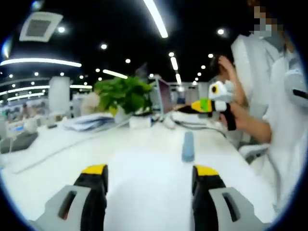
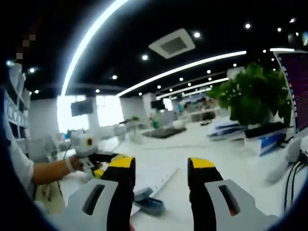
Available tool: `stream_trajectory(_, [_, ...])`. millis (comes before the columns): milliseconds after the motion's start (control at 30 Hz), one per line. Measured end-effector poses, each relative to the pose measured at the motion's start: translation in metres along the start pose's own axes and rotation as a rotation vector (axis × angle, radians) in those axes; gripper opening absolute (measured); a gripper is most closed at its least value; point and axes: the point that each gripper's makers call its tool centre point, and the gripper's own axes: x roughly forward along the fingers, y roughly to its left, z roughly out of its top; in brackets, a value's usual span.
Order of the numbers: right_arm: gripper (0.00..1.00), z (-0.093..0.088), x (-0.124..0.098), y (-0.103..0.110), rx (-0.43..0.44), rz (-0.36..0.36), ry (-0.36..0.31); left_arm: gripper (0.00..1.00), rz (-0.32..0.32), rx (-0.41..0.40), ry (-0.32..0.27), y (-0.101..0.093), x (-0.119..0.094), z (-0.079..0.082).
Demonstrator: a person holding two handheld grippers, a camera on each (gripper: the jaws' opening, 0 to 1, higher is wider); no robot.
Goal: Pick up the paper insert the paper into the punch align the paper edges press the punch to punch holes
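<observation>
Office space with long ceiling lights lies behind a wide white table in the left gripper view. At six o'clock the left gripper rises with its two yellow-tipped jaws standing apart, and nothing is between them. Just beyond the right jaw, at about one o'clock from it, a small blue-grey object lies on the table; I judge it to be the punch, but it is blurred. At three o'clock a person in white holds the right gripper above the table. A green plant stands at twelve o'clock, and a stack of papers lies at ten o'clock.

In the right gripper view the same white table runs toward the windows. The right gripper's jaws rise at six o'clock, also apart and empty. Between them and a little to seven o'clock, a white sheet of paper lies flat on the table, and the blue-grey object lies at its near edge. I cannot tell if the sheet is already inserted. At nine o'clock a hand carries the left gripper. The plant stands at two o'clock, beside a monitor.

I judge the task is at its very start: the paper is not yet picked up. The next move calls for lowering one gripper to the sheet and closing on its free edge.
</observation>
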Motion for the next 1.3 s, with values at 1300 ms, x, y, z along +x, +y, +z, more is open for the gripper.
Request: stream_trajectory(1300, [0.42, -0.102, -0.002, -0.007, -0.317, 0.542, 0.450, 0.66, 0.051, -0.043, 0.115, 0.015, -0.004, -0.038])
